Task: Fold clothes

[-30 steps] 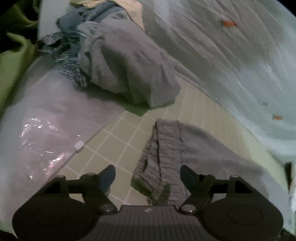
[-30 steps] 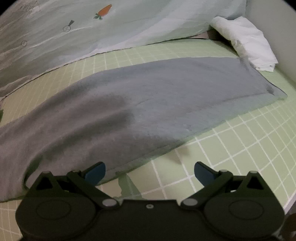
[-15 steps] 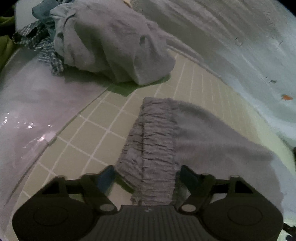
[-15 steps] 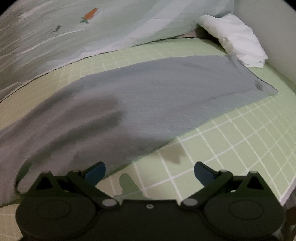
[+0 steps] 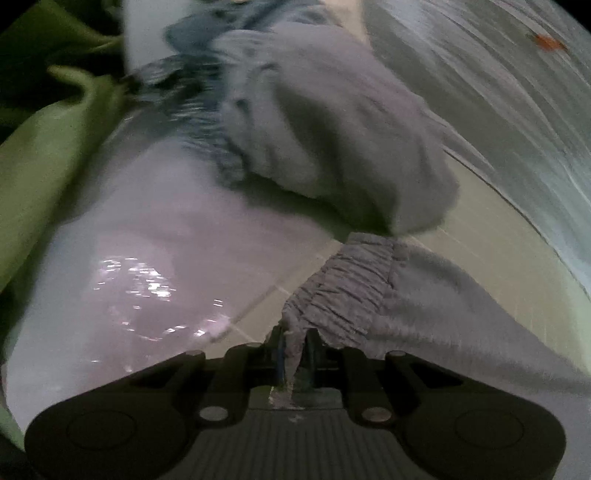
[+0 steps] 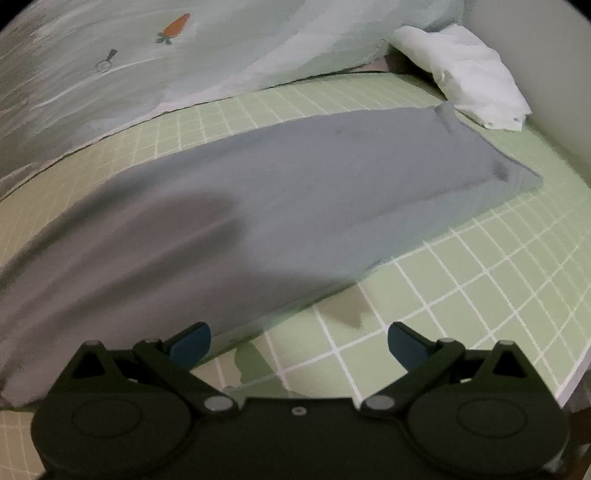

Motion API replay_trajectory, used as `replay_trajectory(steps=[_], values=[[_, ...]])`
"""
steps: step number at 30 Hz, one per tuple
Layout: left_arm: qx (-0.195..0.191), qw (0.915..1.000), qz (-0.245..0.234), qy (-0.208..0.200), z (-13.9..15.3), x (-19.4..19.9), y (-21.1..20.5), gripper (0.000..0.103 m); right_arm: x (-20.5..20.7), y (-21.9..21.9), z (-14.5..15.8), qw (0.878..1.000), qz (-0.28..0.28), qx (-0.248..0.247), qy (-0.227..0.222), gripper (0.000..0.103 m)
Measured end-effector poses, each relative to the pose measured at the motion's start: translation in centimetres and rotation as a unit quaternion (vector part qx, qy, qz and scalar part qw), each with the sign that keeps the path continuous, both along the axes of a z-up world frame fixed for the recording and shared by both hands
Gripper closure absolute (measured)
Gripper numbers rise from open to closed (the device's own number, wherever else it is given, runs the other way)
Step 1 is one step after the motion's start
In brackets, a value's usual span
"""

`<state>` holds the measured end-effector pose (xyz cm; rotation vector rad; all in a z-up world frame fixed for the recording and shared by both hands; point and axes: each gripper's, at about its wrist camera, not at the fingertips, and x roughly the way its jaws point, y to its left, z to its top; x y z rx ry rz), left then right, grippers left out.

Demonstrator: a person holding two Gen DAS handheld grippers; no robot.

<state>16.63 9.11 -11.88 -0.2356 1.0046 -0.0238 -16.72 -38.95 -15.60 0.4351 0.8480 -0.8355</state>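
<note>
**Left gripper clamped on waistband; right gripper released over trouser leg**

Left wrist view: the left gripper [image 5: 294, 350] has its jaws clenched on the gathered elastic waistband of the grey trousers [image 5: 373, 291], the fabric pinched between them and running up and to the right. Beyond lies a heap of clothes [image 5: 332, 125], grey on top with blue and checked cloth under it, partly blurred. A shiny plastic sheet [image 5: 155, 266] covers the bed at left, with green fabric [image 5: 44, 166] at its edge.

Right wrist view: the right gripper [image 6: 297, 341] has its jaws spread wide, holding nothing, just above the lower edge of the same trousers' leg, which lies flat and stretched across the green grid-patterned bedsheet [image 6: 461, 295]. A pale quilt with a carrot print [image 6: 177, 26] borders the sheet at the far side; a crumpled white cloth [image 6: 465, 70] lies just beside the leg's hem, near a plain wall [image 6: 546, 48].
</note>
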Motion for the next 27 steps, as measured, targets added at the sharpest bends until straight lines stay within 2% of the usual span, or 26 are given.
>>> replay_trajectory(steps=[1, 5, 9, 12, 16, 20, 22, 25, 27], values=[[-0.008, 1.0, 0.001, -0.002, 0.3, -0.1, 0.1, 0.091, -0.1, -0.1, 0.0, 1.0, 0.003, -0.002, 0.001, 0.0], [0.0, 0.9991, -0.024, -0.035, 2.5, -1.2, -2.2, 0.092, -0.8, -1.0, 0.0, 1.0, -0.008, 0.004, -0.003, 0.0], [0.016, 0.9952, -0.069, -0.068, 5.0, -2.6, -7.0, 0.092, -1.3, -2.1, 0.1, 1.0, -0.011, 0.008, -0.006, 0.0], [0.04, 0.9887, -0.111, -0.093, 6.6, -3.9, -12.0, 0.092, -1.5, -2.7, 0.3, 1.0, 0.004, 0.0, -0.003, 0.0], [0.059, 0.9726, -0.187, -0.125, 8.4, -6.7, -19.7, 0.092, -2.5, -4.4, 0.6, 1.0, 0.025, -0.003, -0.003, 0.0], [0.051, 0.9552, -0.263, -0.125, 8.4, -10.2, -27.8, 0.092, -4.6, -7.0, 1.2, 0.999, 0.037, -0.01, 0.003, 0.0], [0.047, 0.9462, -0.301, -0.109, 7.1, -11.8, -31.8, 0.09, -5.8, -8.4, 1.5, 0.999, 0.038, -0.014, 0.005, 0.0], [0.048, 0.9319, -0.354, -0.063, 4.7, -13.7, -37.4, 0.072, -7.8, -11.2, 1.9, 0.999, 0.025, -0.017, 0.007, 0.0], [0.057, 0.9266, -0.369, -0.047, 4.1, -14.8, -39.2, 0.069, -9.0, -13.0, 2.1, 1.0, 0.015, -0.018, 0.006, 0.0]])
